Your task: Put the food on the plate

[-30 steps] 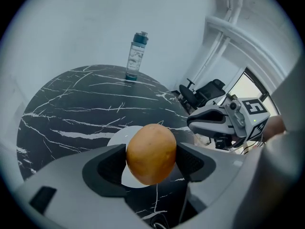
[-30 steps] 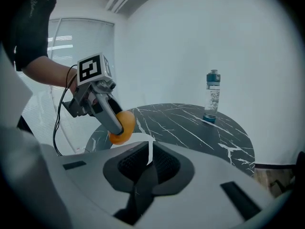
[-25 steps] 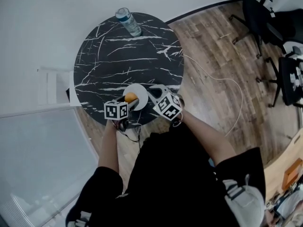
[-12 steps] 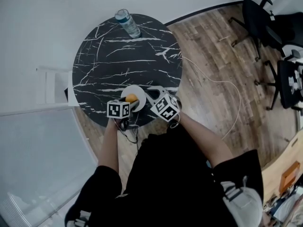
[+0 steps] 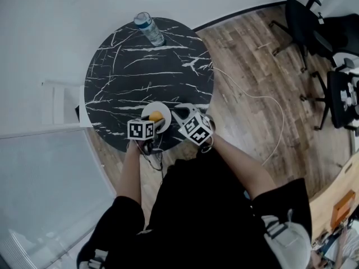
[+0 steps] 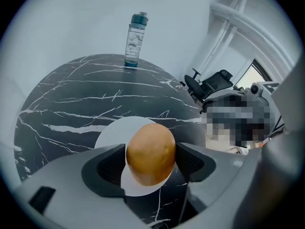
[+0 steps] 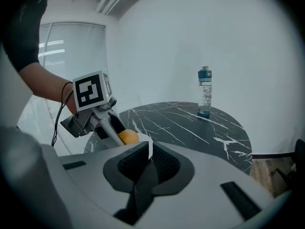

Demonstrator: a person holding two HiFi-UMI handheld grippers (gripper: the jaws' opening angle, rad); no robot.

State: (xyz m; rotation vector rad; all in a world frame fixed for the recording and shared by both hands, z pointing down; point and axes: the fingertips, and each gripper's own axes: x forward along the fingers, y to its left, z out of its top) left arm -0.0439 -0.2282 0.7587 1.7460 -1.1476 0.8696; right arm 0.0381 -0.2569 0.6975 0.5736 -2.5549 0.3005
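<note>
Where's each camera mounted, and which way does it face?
Head view: on the person's head, facing steeply down at the table; both forearms, torso show.
Left gripper view: on the left gripper, facing across the plate to the bottle; jaws grip the food.
Right gripper view: on the right gripper, facing the left gripper; left forearm shows.
Shared: bottle and food in all three.

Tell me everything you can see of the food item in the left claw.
The food is a rounded, egg-like lump with a smooth, matte orange-brown skin, faintly mottled, no cuts or wrapping visible. The left claw pinches it from both sides, jaws pressed on its flanks. It is over the near part of a white plate on the black marbled table; whether its underside touches the plate cannot be told.
</note>
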